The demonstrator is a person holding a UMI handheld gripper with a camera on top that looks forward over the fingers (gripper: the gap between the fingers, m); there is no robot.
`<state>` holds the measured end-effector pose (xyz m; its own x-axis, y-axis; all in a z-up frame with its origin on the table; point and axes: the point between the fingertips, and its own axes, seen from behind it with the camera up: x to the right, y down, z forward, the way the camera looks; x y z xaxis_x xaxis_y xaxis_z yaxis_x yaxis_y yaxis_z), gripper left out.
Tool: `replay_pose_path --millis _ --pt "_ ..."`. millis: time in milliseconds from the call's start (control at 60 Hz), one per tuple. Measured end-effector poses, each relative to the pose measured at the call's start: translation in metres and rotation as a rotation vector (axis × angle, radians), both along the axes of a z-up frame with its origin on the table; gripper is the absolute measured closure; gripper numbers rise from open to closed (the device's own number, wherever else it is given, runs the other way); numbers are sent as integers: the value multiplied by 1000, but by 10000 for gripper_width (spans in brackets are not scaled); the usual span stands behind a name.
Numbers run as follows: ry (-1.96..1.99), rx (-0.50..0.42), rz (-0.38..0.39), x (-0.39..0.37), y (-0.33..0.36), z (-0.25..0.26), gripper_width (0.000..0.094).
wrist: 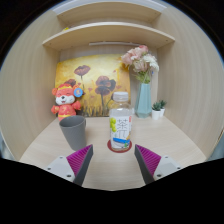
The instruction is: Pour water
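A clear plastic bottle with a white cap and a pale label stands upright on a round red coaster in the middle of the light wooden table. A grey cup stands to its left, a little apart. My gripper is open, its magenta pads wide apart with nothing between them. The bottle stands just ahead of the fingers, roughly in line with the gap.
At the back left sits a red and white plush toy before a yellow flower painting. A blue vase with pink flowers and a small white potted plant stand at the back right. A shelf runs overhead.
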<state>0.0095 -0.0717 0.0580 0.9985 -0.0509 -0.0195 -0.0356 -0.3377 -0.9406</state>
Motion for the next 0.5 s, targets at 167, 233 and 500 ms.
replay_pose_path --millis 167,233,500 --pt "22 -8 51 -32 -43 12 79" --pt "15 0 57 -39 -56 24 73" --pt "20 97 87 -57 -83 89 74"
